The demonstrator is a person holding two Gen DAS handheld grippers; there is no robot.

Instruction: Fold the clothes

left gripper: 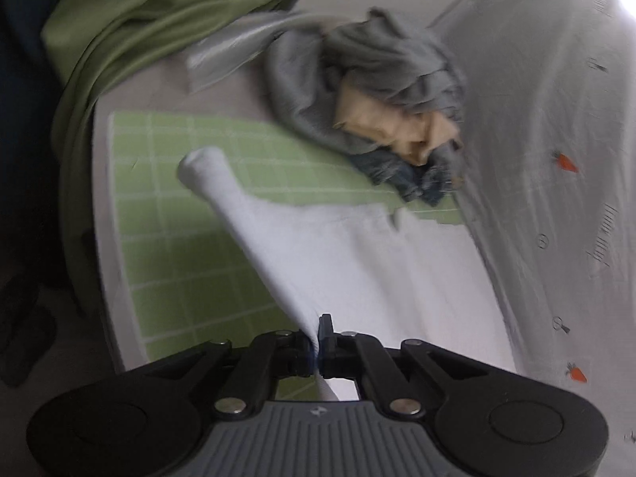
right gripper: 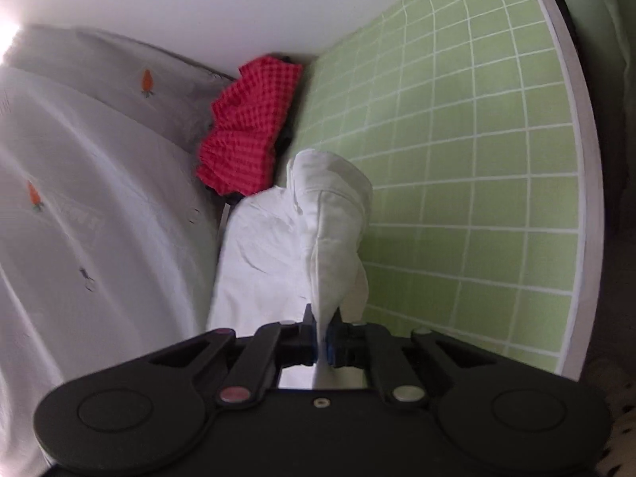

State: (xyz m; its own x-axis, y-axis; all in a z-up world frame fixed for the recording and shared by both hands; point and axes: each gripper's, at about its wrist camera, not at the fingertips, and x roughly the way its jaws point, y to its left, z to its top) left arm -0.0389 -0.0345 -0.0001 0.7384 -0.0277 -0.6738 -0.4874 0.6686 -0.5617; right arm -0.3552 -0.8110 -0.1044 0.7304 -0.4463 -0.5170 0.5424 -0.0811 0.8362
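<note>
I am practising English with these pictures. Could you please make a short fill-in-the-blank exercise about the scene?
1. Both grippers are shut on a ____ garment.
2. The sheet under it is green with a white ____ pattern.
3. The crumpled cloth by the wall is ____.
4. The grey cover bears small orange ____.

Missing words: white; grid; red; carrots

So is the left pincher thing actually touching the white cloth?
Touching. In the left wrist view the left gripper has its jaws closed on a bunched edge of the white garment, and the fabric runs straight out from between them.
</note>
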